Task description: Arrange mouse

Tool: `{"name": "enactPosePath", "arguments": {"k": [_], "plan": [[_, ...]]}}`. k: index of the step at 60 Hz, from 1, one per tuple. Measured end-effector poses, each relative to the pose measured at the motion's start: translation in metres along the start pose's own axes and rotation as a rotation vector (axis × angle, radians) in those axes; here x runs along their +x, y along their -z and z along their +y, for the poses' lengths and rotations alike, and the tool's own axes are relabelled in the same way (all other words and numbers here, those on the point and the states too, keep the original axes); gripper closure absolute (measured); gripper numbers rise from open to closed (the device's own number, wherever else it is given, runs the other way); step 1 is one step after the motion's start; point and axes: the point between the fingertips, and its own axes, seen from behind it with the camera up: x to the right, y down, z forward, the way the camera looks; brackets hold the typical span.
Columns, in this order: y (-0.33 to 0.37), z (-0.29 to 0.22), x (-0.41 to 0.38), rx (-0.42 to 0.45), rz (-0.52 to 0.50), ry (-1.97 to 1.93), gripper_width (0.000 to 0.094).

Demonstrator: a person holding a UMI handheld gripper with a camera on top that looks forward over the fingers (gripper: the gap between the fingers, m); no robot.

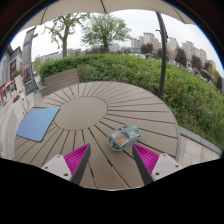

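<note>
A translucent grey mouse [124,137] with a reddish part inside lies on the round wooden slatted table [95,105], just ahead of my fingers and nearer the right one. A blue mouse mat [38,122] lies flat on the table, ahead and to the left. My gripper [112,160] is open, with its pink pads [76,157] spread wide above the table's near part. Nothing is between the fingers; the mouse rests on the table beyond their tips.
The table's rim [172,112] curves round at the right, with grass and a hedge [150,72] beyond. A dark pole [162,55] stands at the far right. A wooden chair back [60,80] and pale seats stand at the left.
</note>
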Motion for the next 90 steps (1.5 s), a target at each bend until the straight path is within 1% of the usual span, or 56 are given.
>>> {"name": "enactPosePath", "arguments": {"k": [17, 25, 32, 35, 39, 40, 41, 42, 43, 49, 52, 55, 59, 63, 68, 73, 76, 80, 86, 90], "plan": [[-0.043, -0.022, 0.002, -0.043, -0.02, -0.011, 0.0078], [-0.058, -0.035, -0.008, -0.041, -0.053, 0.027, 0.0077], [-0.069, -0.037, -0.011, -0.056, -0.055, 0.053, 0.0082], [-0.071, -0.038, -0.01, -0.062, -0.047, 0.072, 0.0131], [-0.073, -0.038, -0.006, -0.066, -0.035, 0.078, 0.0258], [-0.073, -0.038, -0.006, -0.067, -0.034, 0.075, 0.0301], [-0.074, -0.038, -0.004, -0.067, -0.029, 0.076, 0.0369], [-0.074, -0.038, -0.001, -0.068, -0.021, 0.077, 0.0473], [-0.074, -0.038, 0.0, -0.071, -0.016, 0.082, 0.0494], [-0.074, -0.039, 0.003, -0.1, -0.009, 0.098, 0.0557], [-0.072, -0.044, 0.001, -0.106, -0.012, 0.081, 0.0568], [-0.065, -0.053, 0.003, -0.11, 0.004, 0.074, 0.0567], [-0.055, -0.093, -0.002, -0.051, 0.027, 0.081, 0.0567], [-0.04, -0.134, -0.026, 0.005, 0.003, 0.074, 0.0567], [-0.03, -0.179, -0.073, 0.04, -0.062, 0.019, 0.0568], [-0.025, -0.212, -0.125, 0.064, -0.128, 0.004, 0.0568], [-0.021, -0.22, -0.158, 0.078, -0.156, -0.001, 0.0568], [-0.022, -0.22, -0.199, 0.064, -0.182, -0.01, 0.0568], [-0.029, -0.193, -0.258, 0.016, -0.211, -0.019, 0.0568], [-0.038, -0.167, -0.292, -0.013, -0.21, -0.007, 0.0568]]}}
